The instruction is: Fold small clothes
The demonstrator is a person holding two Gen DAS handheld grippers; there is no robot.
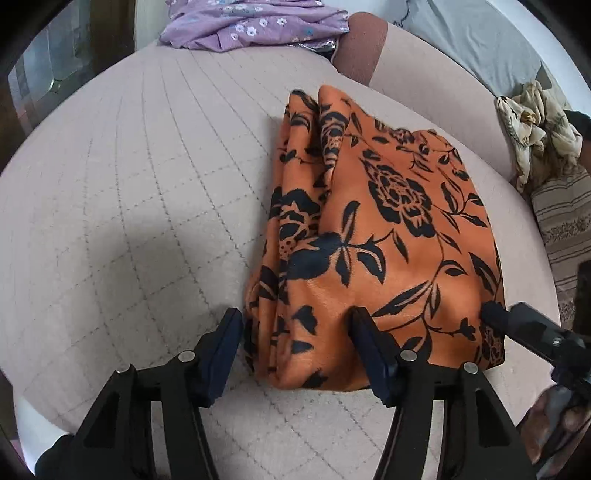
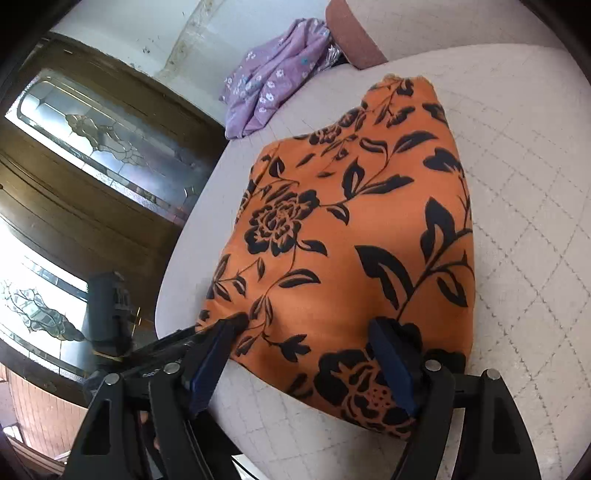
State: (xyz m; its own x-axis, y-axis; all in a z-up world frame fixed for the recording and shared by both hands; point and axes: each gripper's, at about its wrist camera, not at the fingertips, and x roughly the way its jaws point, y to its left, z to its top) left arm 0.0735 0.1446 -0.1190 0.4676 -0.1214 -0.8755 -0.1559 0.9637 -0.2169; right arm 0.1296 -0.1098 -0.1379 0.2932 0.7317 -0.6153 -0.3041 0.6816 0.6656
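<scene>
Left wrist view, orange floral garment (image 1: 369, 236), no legible writing, left tool (image 1: 295, 332) spread

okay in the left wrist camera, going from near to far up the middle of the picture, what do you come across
left gripper → orange flowered cloth on the quilted cushion → purple flowered garment at the far edge.

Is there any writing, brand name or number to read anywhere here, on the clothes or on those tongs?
No text can be read in either view.
orange floral garment: only a black flower print, no words or label showing.
purple flowered garment: only small blossoms.
left tongs and right tongs: no readable marking; a faint embossed mark on the other tool in the right wrist view is too blurred to read.
</scene>
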